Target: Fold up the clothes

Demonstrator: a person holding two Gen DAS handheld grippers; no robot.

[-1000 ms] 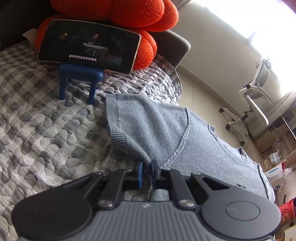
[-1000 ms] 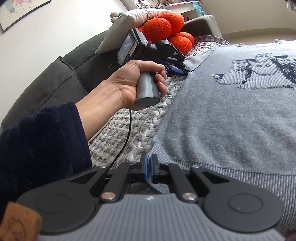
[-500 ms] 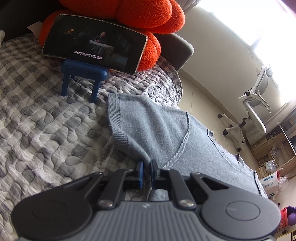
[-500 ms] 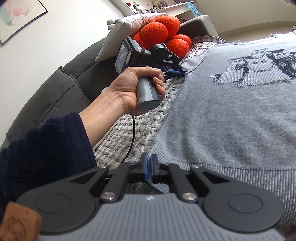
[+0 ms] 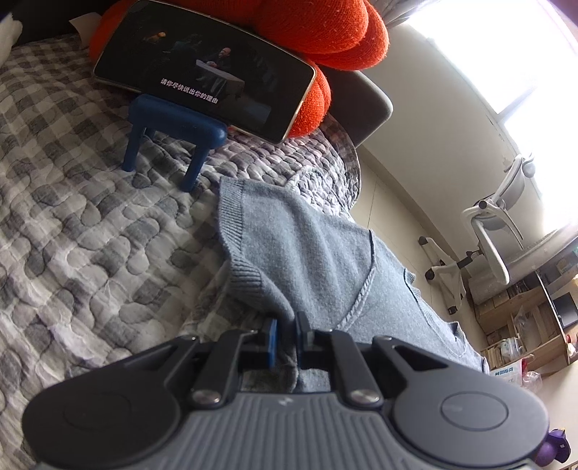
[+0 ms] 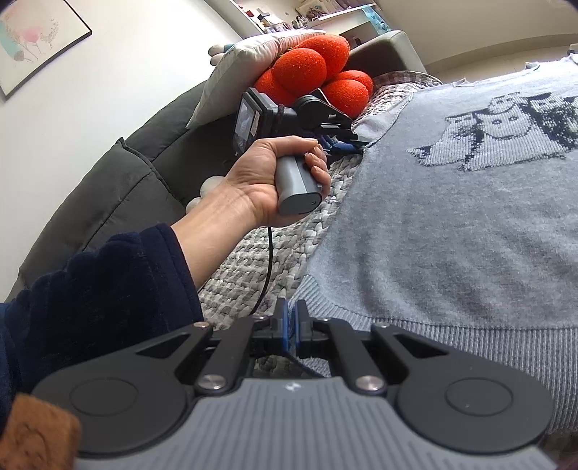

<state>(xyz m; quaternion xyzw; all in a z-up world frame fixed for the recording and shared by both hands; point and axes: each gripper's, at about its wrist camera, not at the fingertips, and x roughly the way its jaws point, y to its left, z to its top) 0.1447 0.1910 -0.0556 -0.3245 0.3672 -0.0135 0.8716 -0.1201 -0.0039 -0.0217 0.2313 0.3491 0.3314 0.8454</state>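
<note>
**Both grippers pinching the grey sweater on the sofa**

I see the grey knit sweater [image 6: 451,231] spread flat on the checked quilted cover [image 5: 83,231], its knitted snowman motif [image 6: 505,130] facing up. My left gripper [image 5: 285,338] is clamped on a bunch of knit just below the short sleeve [image 5: 274,238], near the side seam. My right gripper [image 6: 290,325] has its jaws closed on the corner of the ribbed hem [image 6: 469,347]. In the right wrist view, the left hand [image 6: 267,184] grips its grey handle, a dark fleece sleeve [image 6: 101,289] behind it. Beyond the sleeve, a phone [image 5: 206,72] playing video sits on a blue stand [image 5: 173,126], leaning against an orange cushion [image 5: 325,25]. A white office chair [image 5: 495,231] stands on the floor, well apart.
</note>
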